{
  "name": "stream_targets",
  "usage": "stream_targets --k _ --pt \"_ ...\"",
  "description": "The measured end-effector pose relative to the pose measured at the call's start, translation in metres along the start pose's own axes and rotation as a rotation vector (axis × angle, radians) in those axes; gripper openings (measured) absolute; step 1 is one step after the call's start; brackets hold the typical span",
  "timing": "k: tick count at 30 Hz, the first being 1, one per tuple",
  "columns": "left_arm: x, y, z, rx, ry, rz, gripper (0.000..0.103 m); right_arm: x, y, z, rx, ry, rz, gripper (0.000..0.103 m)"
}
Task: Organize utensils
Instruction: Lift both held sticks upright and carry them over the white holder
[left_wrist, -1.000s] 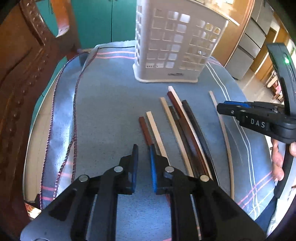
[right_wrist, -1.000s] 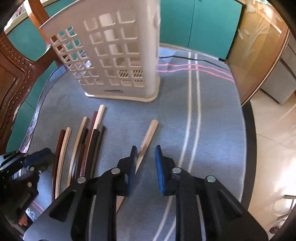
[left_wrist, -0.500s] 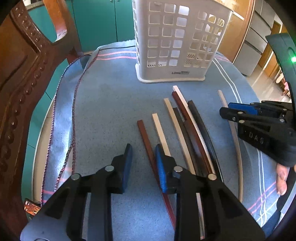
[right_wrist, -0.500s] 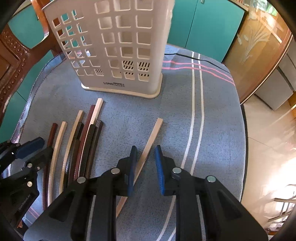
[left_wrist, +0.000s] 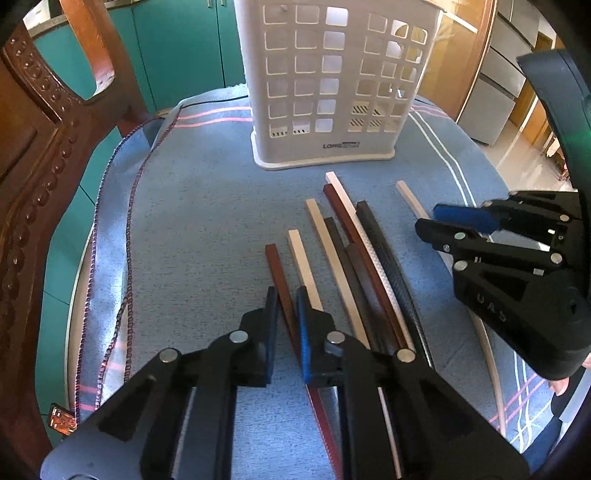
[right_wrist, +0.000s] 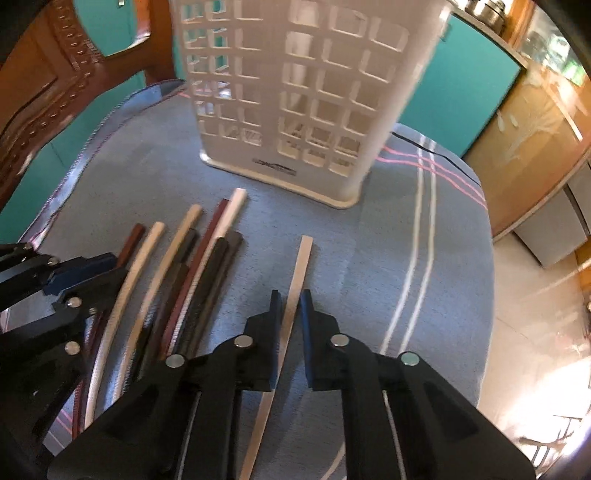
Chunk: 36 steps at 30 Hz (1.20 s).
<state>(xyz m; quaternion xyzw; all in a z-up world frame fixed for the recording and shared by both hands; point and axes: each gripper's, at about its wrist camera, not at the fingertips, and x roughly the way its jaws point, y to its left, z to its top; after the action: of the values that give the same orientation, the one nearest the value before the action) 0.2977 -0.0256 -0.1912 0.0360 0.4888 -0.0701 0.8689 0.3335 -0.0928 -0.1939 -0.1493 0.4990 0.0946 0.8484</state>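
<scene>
Several long chopsticks, pale, reddish-brown and black, lie side by side on a blue cloth (left_wrist: 207, 221) in front of a white slotted utensil basket (left_wrist: 332, 85). My left gripper (left_wrist: 287, 295) is open, its jaws on either side of the leftmost reddish-brown chopstick (left_wrist: 277, 269). My right gripper (right_wrist: 291, 301) is open, straddling a lone pale chopstick (right_wrist: 301, 266) that lies apart to the right of the bundle (right_wrist: 195, 266). The right gripper also shows in the left wrist view (left_wrist: 443, 221); the left one shows in the right wrist view (right_wrist: 88, 269).
A carved wooden chair back (left_wrist: 33, 155) stands at the left of the table. Teal cabinet doors (left_wrist: 184, 48) are behind. The table edge drops off on the right toward the tiled floor (right_wrist: 535, 295). The basket (right_wrist: 295, 92) stands upright at the back.
Both grippers have come lower and shifted sideways, so that each now has a chopstick between its open jaws. The left moved right over the reddish-brown one. The chopsticks have not moved.
</scene>
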Motion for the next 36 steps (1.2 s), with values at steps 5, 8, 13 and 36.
stream_targets --k 5,8,13,36 --pt "0.003 -0.002 0.004 -0.006 0.004 0.012 0.013 0.0 -0.01 -0.003 -0.001 -0.002 -0.036 0.031" --pt "0.005 -0.002 0.006 -0.005 -0.005 0.016 0.013 0.002 -0.012 -0.004 0.013 -0.003 0.002 0.023" --pt "0.005 0.003 0.009 -0.039 -0.013 -0.013 0.007 0.003 -0.012 -0.004 0.044 -0.015 0.092 0.007" --pt "-0.272 0.033 0.073 -0.102 -0.689 -0.071 0.007 -0.275 -0.105 0.001 0.283 -0.69 0.283 0.007"
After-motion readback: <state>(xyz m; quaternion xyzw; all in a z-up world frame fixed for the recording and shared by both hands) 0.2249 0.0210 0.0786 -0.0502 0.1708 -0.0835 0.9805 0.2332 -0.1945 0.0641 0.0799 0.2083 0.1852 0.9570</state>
